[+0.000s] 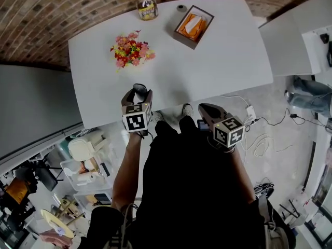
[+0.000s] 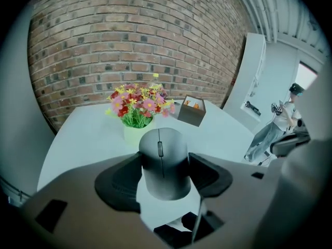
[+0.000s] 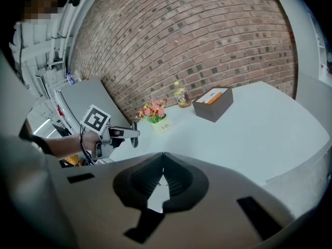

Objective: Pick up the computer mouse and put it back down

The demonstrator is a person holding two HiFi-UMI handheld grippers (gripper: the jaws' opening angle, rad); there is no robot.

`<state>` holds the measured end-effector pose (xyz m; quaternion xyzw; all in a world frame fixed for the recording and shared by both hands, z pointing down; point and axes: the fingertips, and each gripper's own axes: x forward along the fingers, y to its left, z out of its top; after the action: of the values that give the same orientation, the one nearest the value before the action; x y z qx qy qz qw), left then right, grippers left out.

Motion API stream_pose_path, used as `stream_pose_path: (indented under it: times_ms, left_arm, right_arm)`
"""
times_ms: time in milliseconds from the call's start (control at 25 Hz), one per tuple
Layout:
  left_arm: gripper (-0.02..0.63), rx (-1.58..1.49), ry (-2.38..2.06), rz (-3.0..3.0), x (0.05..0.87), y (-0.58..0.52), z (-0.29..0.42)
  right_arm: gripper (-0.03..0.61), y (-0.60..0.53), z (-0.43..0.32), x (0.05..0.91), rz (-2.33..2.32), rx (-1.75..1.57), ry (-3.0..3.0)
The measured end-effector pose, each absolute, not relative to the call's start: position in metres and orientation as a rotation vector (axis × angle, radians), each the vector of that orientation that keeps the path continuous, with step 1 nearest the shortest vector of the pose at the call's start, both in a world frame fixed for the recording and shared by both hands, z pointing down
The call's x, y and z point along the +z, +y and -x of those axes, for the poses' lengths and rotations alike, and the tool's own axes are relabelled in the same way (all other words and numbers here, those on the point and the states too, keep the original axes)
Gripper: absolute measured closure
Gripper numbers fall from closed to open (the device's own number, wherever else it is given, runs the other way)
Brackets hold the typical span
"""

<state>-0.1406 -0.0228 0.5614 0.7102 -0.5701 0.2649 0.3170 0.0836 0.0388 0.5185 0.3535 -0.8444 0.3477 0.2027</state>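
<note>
A grey computer mouse (image 2: 165,162) sits between the jaws of my left gripper (image 2: 165,158), which is shut on its two sides with the scroll wheel facing up. In the head view the left gripper (image 1: 139,95) hangs over the near edge of the white table (image 1: 218,61), and the mouse (image 1: 139,90) shows between its fingers, off the tabletop. My right gripper (image 1: 207,110) hovers just off the table's near edge, its fingertips touching and nothing between them (image 3: 163,155). From the right gripper view the left gripper (image 3: 124,134) is seen side-on, held up in a hand.
On the table stand a pot of red and yellow flowers (image 1: 132,51), a yellow bottle (image 1: 147,7) and a brown tissue box (image 1: 193,26). Cables and a power strip (image 1: 249,113) lie on the floor at the right. Boxes and clutter (image 1: 83,165) fill the floor at the left.
</note>
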Motion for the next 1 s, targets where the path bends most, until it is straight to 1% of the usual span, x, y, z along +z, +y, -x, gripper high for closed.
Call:
stream_pose_path:
  times_ms: [600, 1000]
  left_arm:
    - [0.319, 0.333, -1.458, -1.767, 0.534, -0.020, 0.161]
    - [0.319, 0.205, -1.427, -1.737, 0.530, -0.024, 0.170]
  right_arm:
    - [0.561, 0.025, -0.058, 0.517, -0.944, 0.949, -2.382]
    - [0.561, 0.020, -0.049, 0.515, -0.944, 0.933, -2.384]
